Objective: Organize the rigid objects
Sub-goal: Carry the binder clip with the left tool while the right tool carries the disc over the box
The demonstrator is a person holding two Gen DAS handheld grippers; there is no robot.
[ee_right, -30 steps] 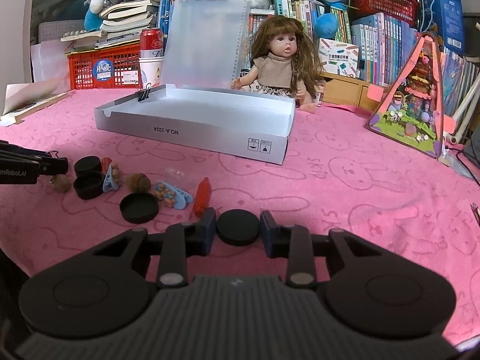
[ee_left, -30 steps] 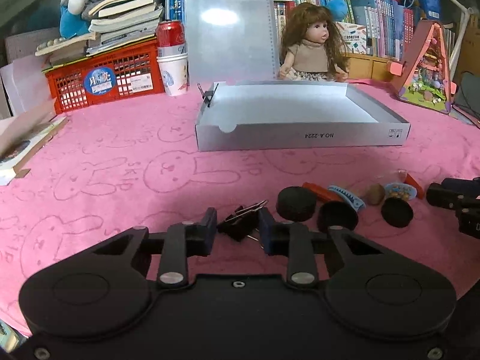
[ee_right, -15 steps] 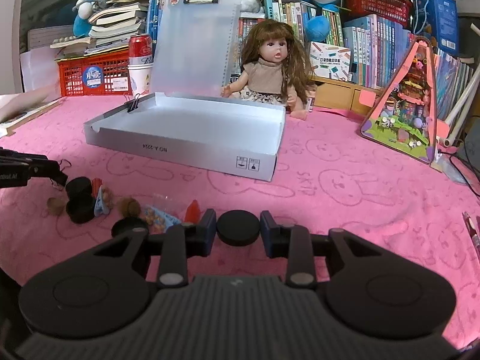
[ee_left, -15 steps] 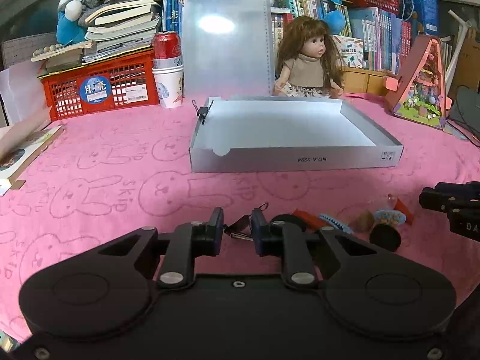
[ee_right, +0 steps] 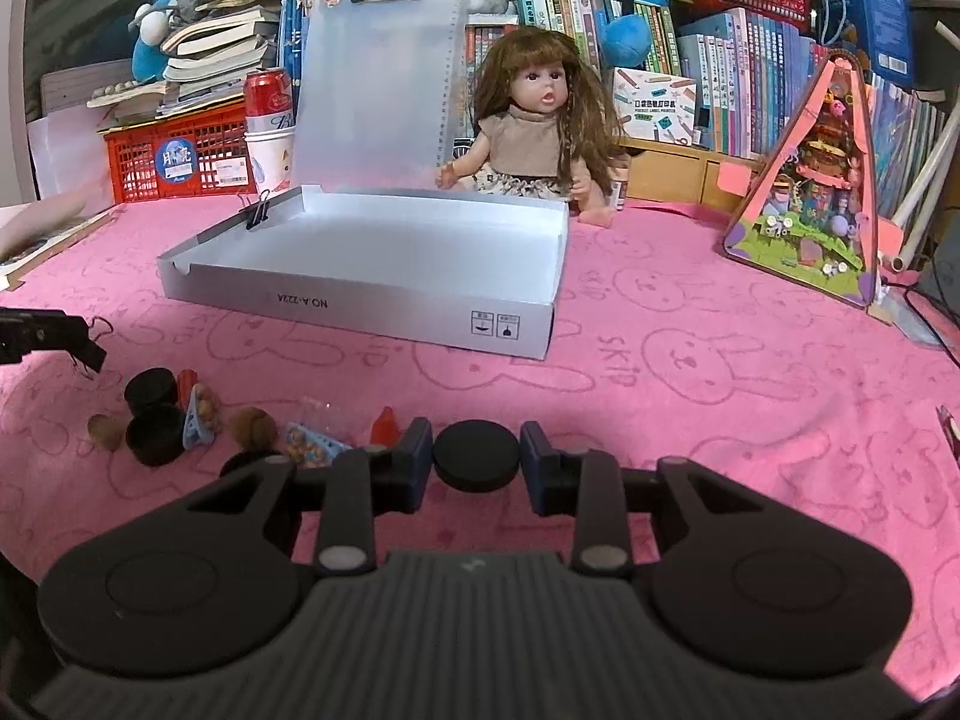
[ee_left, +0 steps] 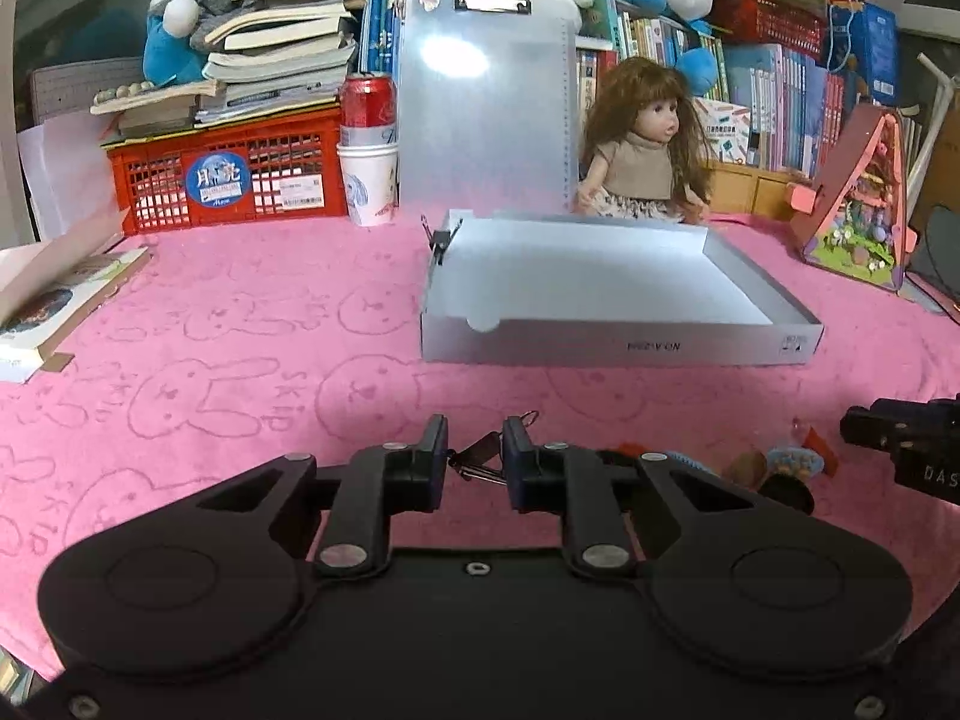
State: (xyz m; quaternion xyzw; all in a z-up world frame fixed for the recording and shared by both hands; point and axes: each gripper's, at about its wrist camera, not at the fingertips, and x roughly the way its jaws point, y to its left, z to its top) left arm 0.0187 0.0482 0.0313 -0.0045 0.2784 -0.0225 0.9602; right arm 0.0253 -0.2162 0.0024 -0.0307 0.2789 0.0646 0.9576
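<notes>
My left gripper [ee_left: 475,456] is shut on a black binder clip [ee_left: 480,455] and holds it above the pink cloth, in front of the open white box [ee_left: 618,348]. My right gripper [ee_right: 476,459] is shut on a black round disc [ee_right: 476,461], also lifted, with the white box [ee_right: 420,312] ahead to the left. A pile of small items lies on the cloth: black discs [ee_right: 151,387], a brown nut [ee_right: 252,425], a blue hair clip [ee_right: 195,423] and a red piece [ee_right: 384,426]. The left gripper shows at the left edge of the right wrist view [ee_right: 78,342].
A binder clip [ee_right: 257,213] is clipped on the box's left wall. A doll [ee_right: 540,138], a clear clipboard [ee_right: 378,90], a red basket [ee_left: 228,174], a cup with a can [ee_left: 369,180] and a pink toy house [ee_right: 810,192] stand behind. An open book [ee_left: 54,306] lies at left.
My left gripper closed on the binder clip and lifted it off the cloth toward the box. My right gripper rose with the black disc held throughout.
</notes>
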